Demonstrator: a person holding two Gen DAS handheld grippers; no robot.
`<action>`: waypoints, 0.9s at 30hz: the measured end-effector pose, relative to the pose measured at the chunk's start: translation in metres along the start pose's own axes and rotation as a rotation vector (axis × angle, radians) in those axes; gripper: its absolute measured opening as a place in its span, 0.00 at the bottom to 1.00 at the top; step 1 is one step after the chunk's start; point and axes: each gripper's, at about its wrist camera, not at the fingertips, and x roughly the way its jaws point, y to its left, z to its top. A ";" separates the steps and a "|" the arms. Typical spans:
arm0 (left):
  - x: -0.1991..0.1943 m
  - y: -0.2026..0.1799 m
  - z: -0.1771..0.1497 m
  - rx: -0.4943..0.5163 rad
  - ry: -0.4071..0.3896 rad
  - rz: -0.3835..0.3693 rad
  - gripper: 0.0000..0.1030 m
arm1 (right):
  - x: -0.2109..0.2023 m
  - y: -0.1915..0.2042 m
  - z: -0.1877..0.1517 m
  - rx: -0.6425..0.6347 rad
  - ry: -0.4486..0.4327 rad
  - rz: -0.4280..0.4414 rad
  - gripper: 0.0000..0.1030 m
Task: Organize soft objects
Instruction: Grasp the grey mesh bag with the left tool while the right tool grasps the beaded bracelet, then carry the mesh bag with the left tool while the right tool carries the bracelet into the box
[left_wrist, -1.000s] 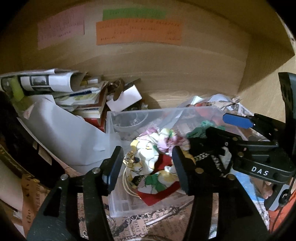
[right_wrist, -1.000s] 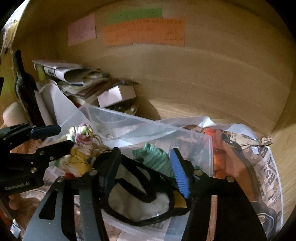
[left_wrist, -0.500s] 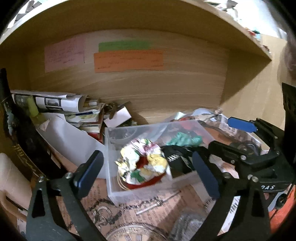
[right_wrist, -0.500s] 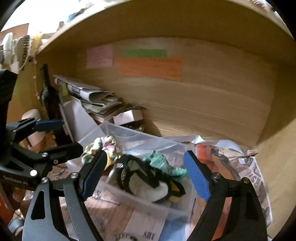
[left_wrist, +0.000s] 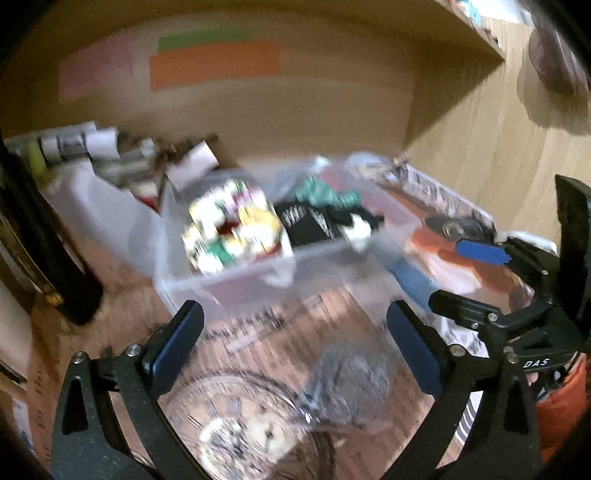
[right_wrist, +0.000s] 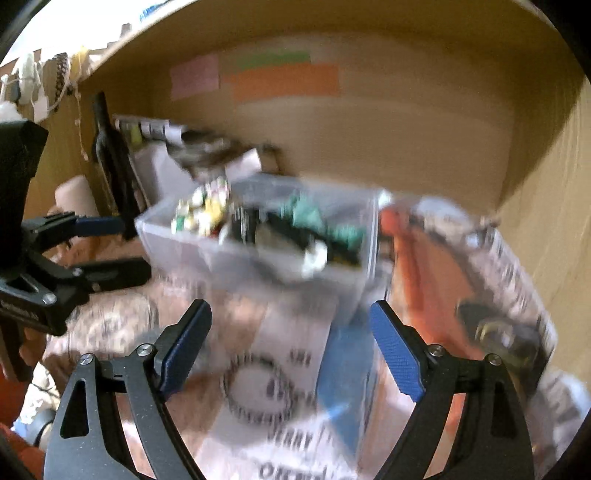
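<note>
Left wrist view: the left gripper (left_wrist: 293, 349) gapes empty before a clear plastic bin (left_wrist: 258, 280) holding a crumpled floral cloth (left_wrist: 231, 230), black fabric (left_wrist: 314, 223) and green knit (left_wrist: 325, 194). Right wrist view: the right gripper (right_wrist: 291, 345) spreads empty over glossy printed paper (right_wrist: 273, 398), the bin (right_wrist: 280, 269) near the shelf's back wall.

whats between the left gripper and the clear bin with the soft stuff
In the left wrist view, only printed paper on the shelf floor lies between the open left gripper and the clear bin. A grey fuzzy lump sits nearer, between its fingers.
</note>
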 end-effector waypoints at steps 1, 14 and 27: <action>0.004 -0.001 -0.004 -0.006 0.020 -0.008 0.98 | 0.003 -0.002 -0.007 0.017 0.026 0.014 0.83; 0.034 -0.016 -0.041 0.001 0.178 -0.090 0.80 | 0.029 0.004 -0.044 0.023 0.202 0.101 0.70; 0.036 -0.019 -0.040 0.024 0.159 -0.104 0.31 | 0.035 0.001 -0.040 0.016 0.186 0.065 0.17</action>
